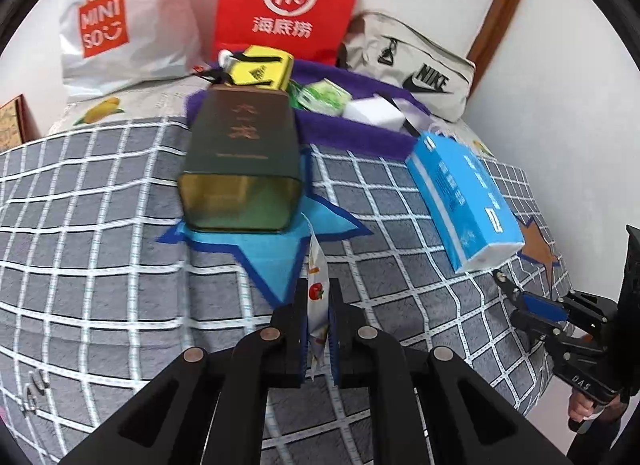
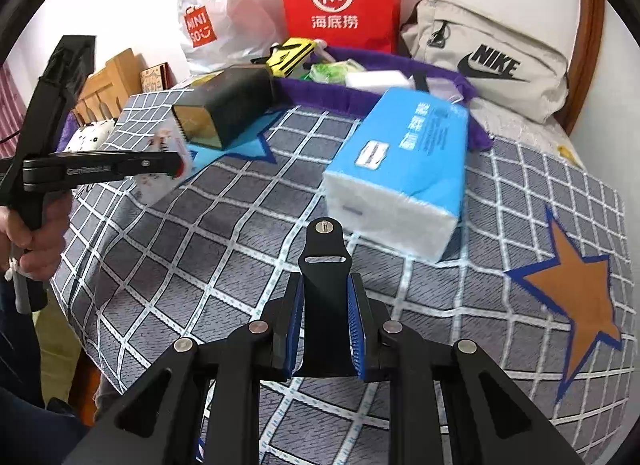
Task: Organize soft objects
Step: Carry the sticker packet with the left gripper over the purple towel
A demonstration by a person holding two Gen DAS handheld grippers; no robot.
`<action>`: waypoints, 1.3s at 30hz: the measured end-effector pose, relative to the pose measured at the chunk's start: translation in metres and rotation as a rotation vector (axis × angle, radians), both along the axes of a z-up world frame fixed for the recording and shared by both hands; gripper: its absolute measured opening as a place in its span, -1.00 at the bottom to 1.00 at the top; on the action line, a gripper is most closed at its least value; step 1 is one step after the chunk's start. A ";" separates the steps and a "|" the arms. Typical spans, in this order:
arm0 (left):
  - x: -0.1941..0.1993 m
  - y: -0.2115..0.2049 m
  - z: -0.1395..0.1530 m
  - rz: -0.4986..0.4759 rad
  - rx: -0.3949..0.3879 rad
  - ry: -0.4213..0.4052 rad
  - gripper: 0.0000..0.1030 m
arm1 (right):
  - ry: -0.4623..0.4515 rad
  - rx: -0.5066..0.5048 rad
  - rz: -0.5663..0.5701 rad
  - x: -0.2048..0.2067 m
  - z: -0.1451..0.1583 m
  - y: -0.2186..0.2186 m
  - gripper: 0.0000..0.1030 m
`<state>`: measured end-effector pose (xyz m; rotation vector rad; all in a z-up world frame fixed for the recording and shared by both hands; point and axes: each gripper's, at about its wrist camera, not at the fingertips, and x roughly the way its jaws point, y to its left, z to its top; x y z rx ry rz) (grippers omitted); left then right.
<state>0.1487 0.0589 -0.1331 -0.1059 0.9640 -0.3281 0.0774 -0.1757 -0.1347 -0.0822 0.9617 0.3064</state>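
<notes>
Pick-up step: left gripper point(image 1: 318, 329) pinches a thin snack packet point(image 1: 317, 293), right gripper point(image 2: 328, 329) clamps a black bracket point(image 2: 325, 297); next, likely carry both to the purple tray point(image 1: 352, 131) at the bed's far edge.

Red Haidilao paper bag point(image 1: 290, 5) stands upright at back against white wall, w/ white Miniso plastic bag point(image 1: 124, 21) just left of it. Grey Nike bag point(image 2: 486, 61) slumps at right rear by a wooden frame point(image 1: 502, 5). Dark green tin point(image 1: 244, 157) lies on its side, base toward cam, on a blue star patch point(image 1: 276, 261). Orange star patch point(image 2: 580, 289) at right. Wooden rack point(image 2: 108, 77) far left, beyond the bed edge.
</notes>
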 end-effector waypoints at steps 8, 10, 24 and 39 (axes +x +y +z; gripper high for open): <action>0.006 0.022 0.012 0.051 0.011 -0.017 -0.84 | -0.025 0.001 -0.022 0.004 0.016 -0.010 -0.58; 0.009 0.025 0.014 0.059 0.013 -0.018 -0.84 | -0.028 0.006 -0.032 0.007 0.019 -0.014 -0.58; 0.039 0.037 0.032 0.096 0.015 -0.021 -0.84 | -0.050 0.010 -0.060 0.045 0.044 -0.022 -0.58; 0.079 0.037 0.056 0.106 0.014 -0.030 -0.84 | -0.059 0.046 -0.086 0.109 0.056 -0.028 -0.58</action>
